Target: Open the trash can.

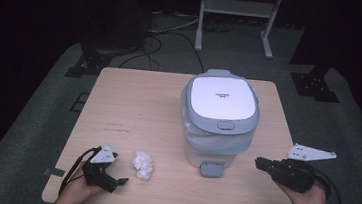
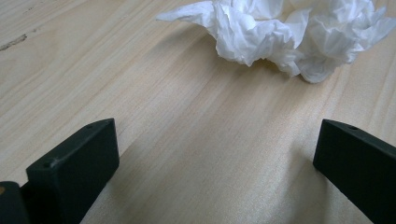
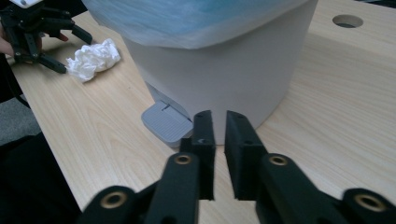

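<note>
A white pedal bin (image 1: 220,118) with a grey-rimmed shut lid and a blue liner (image 3: 187,23) stands on the wooden table (image 1: 133,107). Its grey foot pedal (image 1: 211,169) juts toward me. A crumpled white tissue (image 1: 142,165) lies on the table to the bin's left. My left gripper (image 1: 120,181) rests low by the front edge, open, jaws wide apart with bare wood between them; the tissue (image 2: 280,32) lies just beyond its tips. My right gripper (image 1: 258,163) hovers to the right of the pedal (image 3: 166,123), shut with nothing between its jaws (image 3: 219,135), pointing at the bin's base.
A round cable hole (image 3: 348,21) sits in the table beyond the bin. Bare wood stretches left of the bin and behind the tissue. Around the table lies grey carpet, with black stands (image 1: 316,85) and a metal frame (image 1: 235,17) at the back.
</note>
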